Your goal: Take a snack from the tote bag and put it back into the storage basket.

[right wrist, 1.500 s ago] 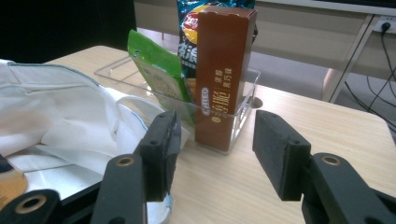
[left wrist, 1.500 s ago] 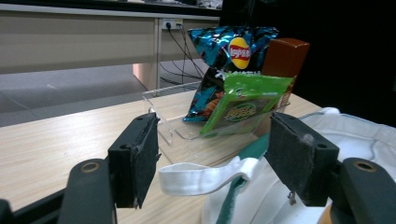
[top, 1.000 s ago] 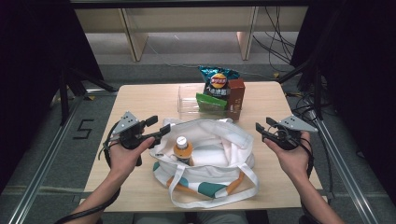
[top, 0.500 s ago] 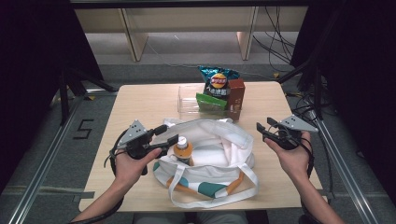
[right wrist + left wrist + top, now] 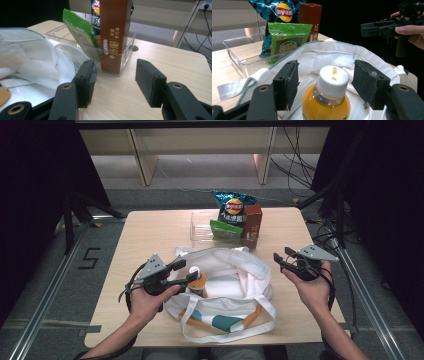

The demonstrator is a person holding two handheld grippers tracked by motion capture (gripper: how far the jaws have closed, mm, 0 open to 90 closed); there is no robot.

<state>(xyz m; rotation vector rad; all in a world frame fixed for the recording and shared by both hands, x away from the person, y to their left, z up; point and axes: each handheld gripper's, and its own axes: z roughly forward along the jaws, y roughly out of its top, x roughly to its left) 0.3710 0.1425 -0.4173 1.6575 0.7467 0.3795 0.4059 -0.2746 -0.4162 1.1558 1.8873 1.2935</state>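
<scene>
The left gripper [image 5: 325, 93] is straddling the orange drink bottle [image 5: 329, 98] standing in the white tote bag [image 5: 235, 270], jaws parted (right gripper [image 5: 286, 262] idling unclenched), needing a centred squeeze below the cap.

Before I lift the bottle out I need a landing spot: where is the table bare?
Bare table lies left of the clear tray and behind the left gripper. A smaller bare strip lies right of the brown box, by the right gripper. The middle is crowded: the white bag holding the bottle reaches up to the tray.
</scene>
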